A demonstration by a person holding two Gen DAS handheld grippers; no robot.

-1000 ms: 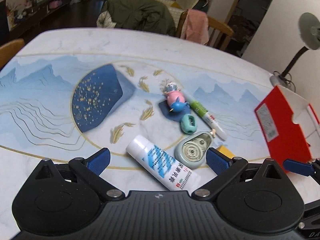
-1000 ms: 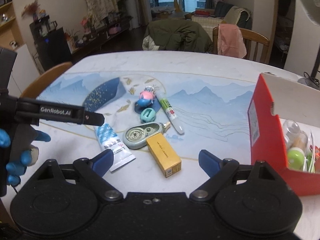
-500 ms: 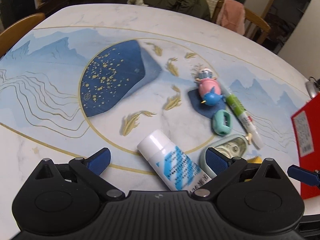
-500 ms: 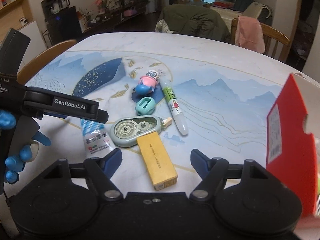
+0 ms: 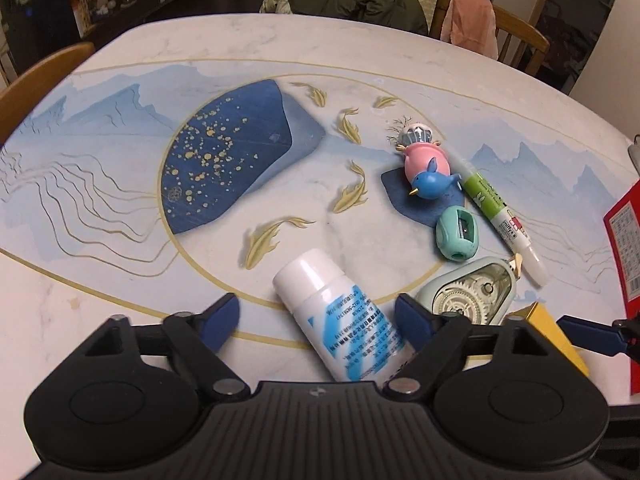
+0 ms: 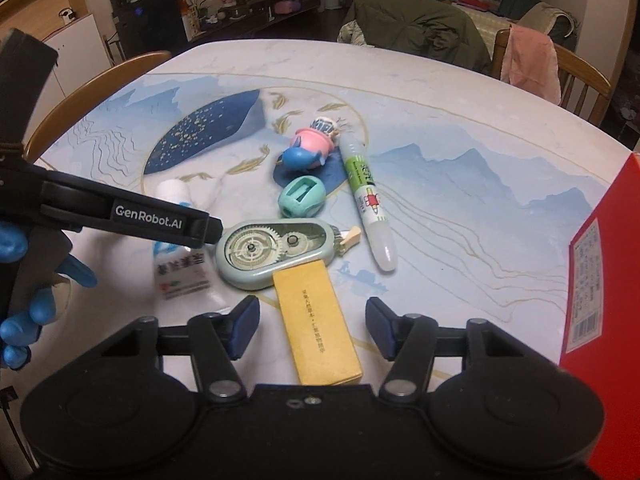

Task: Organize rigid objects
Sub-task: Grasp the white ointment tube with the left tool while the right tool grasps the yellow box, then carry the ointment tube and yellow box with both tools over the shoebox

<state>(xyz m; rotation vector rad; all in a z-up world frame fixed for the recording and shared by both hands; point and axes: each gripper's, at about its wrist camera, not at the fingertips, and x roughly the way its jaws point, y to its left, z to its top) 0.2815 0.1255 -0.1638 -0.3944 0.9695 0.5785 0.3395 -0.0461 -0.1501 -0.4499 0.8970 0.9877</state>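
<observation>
A white tube with blue print [image 5: 340,320] lies on the table between the fingers of my left gripper [image 5: 318,318]. Its jaws are closing, with a gap still showing on the left side. My right gripper [image 6: 312,326] straddles a yellow box [image 6: 316,324]; its jaws are closing too, and both pads stand clear of the box. Beyond lie a correction-tape dispenser [image 6: 272,252], a teal sharpener [image 6: 302,200], a pink and blue toy [image 6: 310,148] and a green-white pen [image 6: 366,196]. A red box [image 6: 600,320] stands at the right.
A blue-gloved hand [image 6: 24,320] holds the left gripper, and one black finger [image 6: 160,222] of that gripper reaches over the tube. Wooden chairs stand at the left [image 6: 100,84] and at the far side, one under a green jacket [image 6: 420,28], one under a pink cloth [image 6: 528,60].
Both grippers have come lower and nearer to the table. Both pairs of jaws have narrowed, the left around the tube, the right around the yellow box. The objects have not moved.
</observation>
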